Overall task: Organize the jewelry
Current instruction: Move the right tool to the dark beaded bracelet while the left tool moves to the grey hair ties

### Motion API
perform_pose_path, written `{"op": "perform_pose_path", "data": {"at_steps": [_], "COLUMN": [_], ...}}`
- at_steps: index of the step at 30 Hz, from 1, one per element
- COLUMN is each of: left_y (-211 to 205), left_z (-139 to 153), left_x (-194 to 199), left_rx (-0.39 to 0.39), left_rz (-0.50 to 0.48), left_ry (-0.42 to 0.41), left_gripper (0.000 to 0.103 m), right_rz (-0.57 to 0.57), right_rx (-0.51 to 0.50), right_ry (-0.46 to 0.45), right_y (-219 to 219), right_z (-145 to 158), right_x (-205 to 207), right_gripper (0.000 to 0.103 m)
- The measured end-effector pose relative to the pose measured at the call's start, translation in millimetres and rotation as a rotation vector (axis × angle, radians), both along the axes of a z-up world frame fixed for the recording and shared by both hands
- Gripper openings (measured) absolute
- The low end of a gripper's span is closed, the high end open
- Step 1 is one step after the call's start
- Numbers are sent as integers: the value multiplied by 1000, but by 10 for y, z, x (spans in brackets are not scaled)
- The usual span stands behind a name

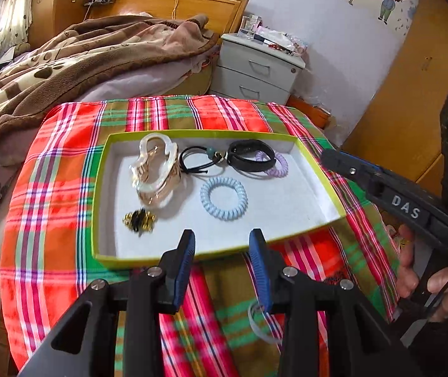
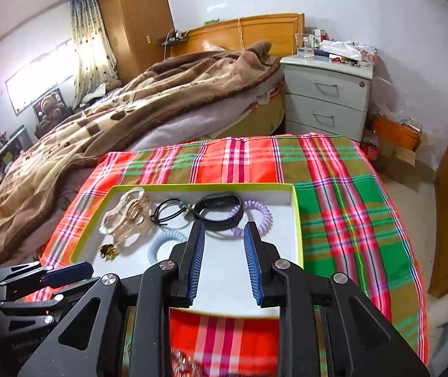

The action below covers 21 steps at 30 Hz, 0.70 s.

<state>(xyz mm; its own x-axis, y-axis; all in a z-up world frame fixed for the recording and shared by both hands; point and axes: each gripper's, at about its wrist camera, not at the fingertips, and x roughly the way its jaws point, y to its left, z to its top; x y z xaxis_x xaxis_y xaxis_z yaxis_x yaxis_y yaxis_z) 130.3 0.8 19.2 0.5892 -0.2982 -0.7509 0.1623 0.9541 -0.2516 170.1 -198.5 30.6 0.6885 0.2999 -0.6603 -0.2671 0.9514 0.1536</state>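
1. Both pairs of fingers stand parted with nothing between them: our left gripper (image 1: pixel 222 245) hovers at the near rim of the tray, and our right gripper (image 2: pixel 225 235) hangs over the tray's near floor, its pads (image 2: pixel 196 264) bare.
2. We judge the step in hand to be a pause between placements, since most pieces already lie inside the green-edged tray (image 1: pixel 318 169) on the plaid cloth (image 1: pixel 51 188).
3. One pale clear ring (image 1: pixel 257 323) lies outside the tray on the cloth, under our left gripper's right finger; it looks like the piece left to collect, though it is blurred.
4. The next move, as we judge it, calls for lowering the left gripper to that ring and closing on its thin edge, which may slip on the cloth.
5. Inside the tray, the cream and gold hair claws (image 1: pixel 156 169) lie at the far left, touching each other.
6. Just beside them sits the black elastic tie (image 1: pixel 192 160), then the black band (image 1: pixel 249 155) overlapping the lilac coil tie (image 1: pixel 279 165).
7. A blue coil tie (image 1: pixel 223 198) lies alone near the middle, and a small gold-and-black clip (image 1: pixel 139 220) rests at the near left.
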Motion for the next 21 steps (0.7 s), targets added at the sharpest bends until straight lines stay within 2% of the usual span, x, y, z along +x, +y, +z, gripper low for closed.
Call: {"op": "perform_pose_path", "data": {"at_steps": [5,11,15,21], "left_y": [45,0,-75,-141], "left_z": [14,-66,-140,-229], "left_x": [-231,-431,-494,-534], "left_rx": [-29,-39,-51,-63], "left_rz": [-5,-36,-54,-67], "left_ry": [-15,-10,7,21], "left_gripper": [38,38,38,39], "right_rz": [-6,-50,-76,-140], "right_rx": [12,8,13,4], "right_ry": [-20,-10,18,88], "right_y": [-118,-339,-470,-604], "right_z": [11,-127,-256,-489], "right_x": [-327,-646,-794,-896], "right_gripper": [27,30,38,39]}}
